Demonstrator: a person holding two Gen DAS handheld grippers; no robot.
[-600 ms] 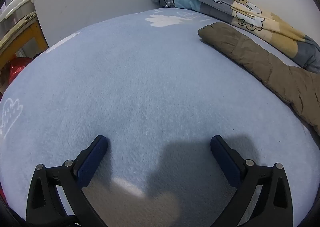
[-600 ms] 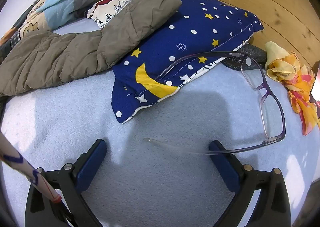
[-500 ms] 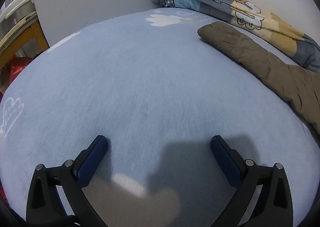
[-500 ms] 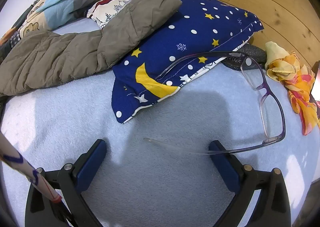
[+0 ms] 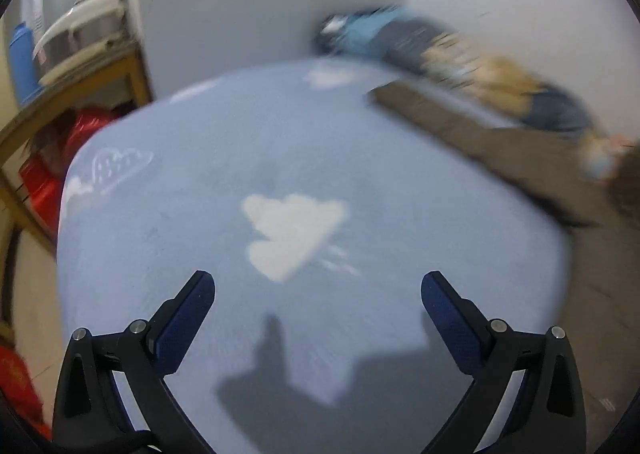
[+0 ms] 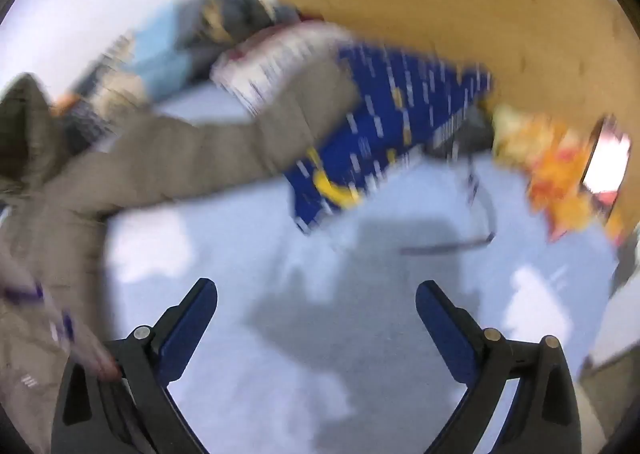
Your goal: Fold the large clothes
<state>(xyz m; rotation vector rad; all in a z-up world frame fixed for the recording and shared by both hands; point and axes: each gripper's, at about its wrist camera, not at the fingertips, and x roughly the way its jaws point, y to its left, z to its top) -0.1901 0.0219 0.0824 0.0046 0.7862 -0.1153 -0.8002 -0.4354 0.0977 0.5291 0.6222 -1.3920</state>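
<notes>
Both the left gripper and the right gripper hang wide open and empty over the bed. The brown padded coat lies along the bed's far edge beside the pillow. Best to reach for two coat edges well apart, pinch only fabric, and drag it onto clear bed before folding.

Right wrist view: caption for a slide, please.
Open right claw above the pale blue bedspread, motion-blurred brown padded coat and star-print pillow beyond.
</notes>
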